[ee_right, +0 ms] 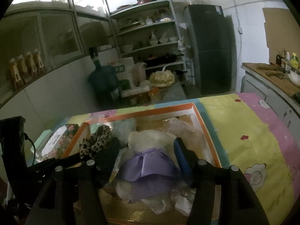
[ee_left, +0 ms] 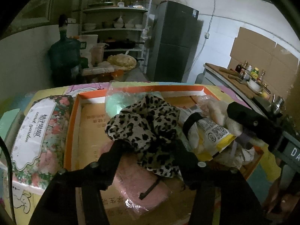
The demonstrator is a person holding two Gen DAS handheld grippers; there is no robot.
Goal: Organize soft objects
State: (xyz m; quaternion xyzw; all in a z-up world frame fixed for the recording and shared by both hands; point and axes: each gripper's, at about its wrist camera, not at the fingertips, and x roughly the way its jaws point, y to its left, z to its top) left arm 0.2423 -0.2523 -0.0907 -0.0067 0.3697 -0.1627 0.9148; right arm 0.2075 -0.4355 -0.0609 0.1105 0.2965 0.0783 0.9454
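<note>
Now leopard scrunchie (ee_left: 144, 129) between left gripper (ee_left: 148, 148) fingers, unpinched

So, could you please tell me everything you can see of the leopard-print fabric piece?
The leopard-print fabric piece is soft, gathered cloth, cream with black spots, bunched into ruffled folds. It lies inside the orange-rimmed box, on top of a pink wrapped bundle and beside a plush toy. The left gripper fingers straddle its lower part, spread apart.
</note>
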